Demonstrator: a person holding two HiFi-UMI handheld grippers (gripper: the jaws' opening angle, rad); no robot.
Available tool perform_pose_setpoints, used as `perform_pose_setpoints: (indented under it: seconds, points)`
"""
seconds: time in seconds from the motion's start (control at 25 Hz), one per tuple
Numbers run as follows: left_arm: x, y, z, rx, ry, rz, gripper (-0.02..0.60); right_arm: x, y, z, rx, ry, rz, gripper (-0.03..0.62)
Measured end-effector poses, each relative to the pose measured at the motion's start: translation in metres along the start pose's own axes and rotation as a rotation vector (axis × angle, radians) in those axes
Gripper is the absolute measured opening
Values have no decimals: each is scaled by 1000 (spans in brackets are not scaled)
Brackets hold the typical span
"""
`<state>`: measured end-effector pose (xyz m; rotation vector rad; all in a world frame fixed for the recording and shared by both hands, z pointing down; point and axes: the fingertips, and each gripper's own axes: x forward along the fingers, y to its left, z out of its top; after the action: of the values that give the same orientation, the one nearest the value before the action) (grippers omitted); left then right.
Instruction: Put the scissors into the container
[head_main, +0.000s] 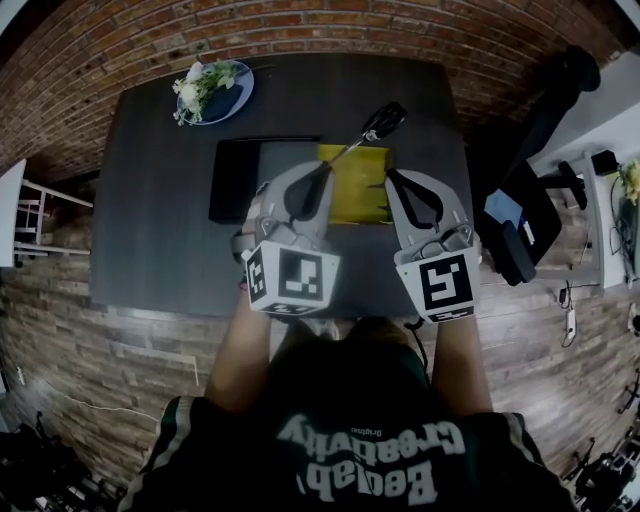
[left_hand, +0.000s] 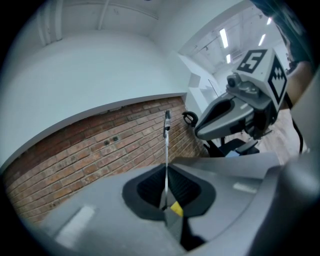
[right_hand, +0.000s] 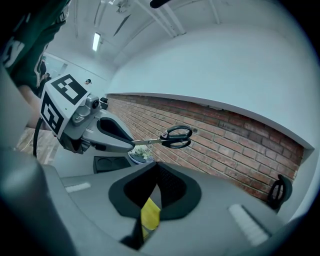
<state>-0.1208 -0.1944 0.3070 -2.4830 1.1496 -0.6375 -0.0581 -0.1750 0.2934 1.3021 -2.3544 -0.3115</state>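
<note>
The scissors (head_main: 375, 128) have black handles and steel blades. My left gripper (head_main: 308, 192) is shut on the blades, so the handles stick out up and to the right, above the dark table (head_main: 160, 210). In the left gripper view the blade (left_hand: 166, 150) rises straight out from between the closed jaws. The right gripper view shows the scissors (right_hand: 170, 137) level, held by the left gripper (right_hand: 107, 132). A yellow container (head_main: 360, 190) lies on the table under both grippers. My right gripper (head_main: 402, 182) hovers over its right edge, shut and holding nothing.
A black tray (head_main: 235, 180) with round recesses lies just left of the yellow container. A blue plate with flowers (head_main: 212, 90) sits at the table's far left corner. A brick wall runs behind the table, and an office chair (head_main: 520, 225) stands to its right.
</note>
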Motion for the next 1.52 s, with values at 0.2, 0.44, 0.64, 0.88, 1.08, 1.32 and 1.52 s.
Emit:
perform_pose_setpoints:
  seconds: [0.2, 0.44, 0.64, 0.88, 1.08, 1.32, 1.52]
  points:
    - [11, -3, 5, -4, 17, 19, 14, 3, -11, -3, -7, -24, 28, 6]
    - [22, -10, 6, -7, 43, 30, 14, 7, -23, -10, -3, -37, 57, 6]
    - [34, -16, 1, -27, 67, 19, 14, 12, -29, -19, 6, -37, 73, 6]
    - [48, -33, -7, -59, 94, -2, 14, 14, -37, -33, 16, -32, 90, 6]
    - [61, -42, -18, -79, 128, -15, 14, 20, -41, -43, 28, -27, 106, 6]
    - [73, -53, -37, -94, 170, -41, 14, 28, -44, -54, 36, -13, 120, 6]
    - [86, -67, -57, -117, 220, -79, 14, 33, -47, -63, 39, -2, 131, 6]
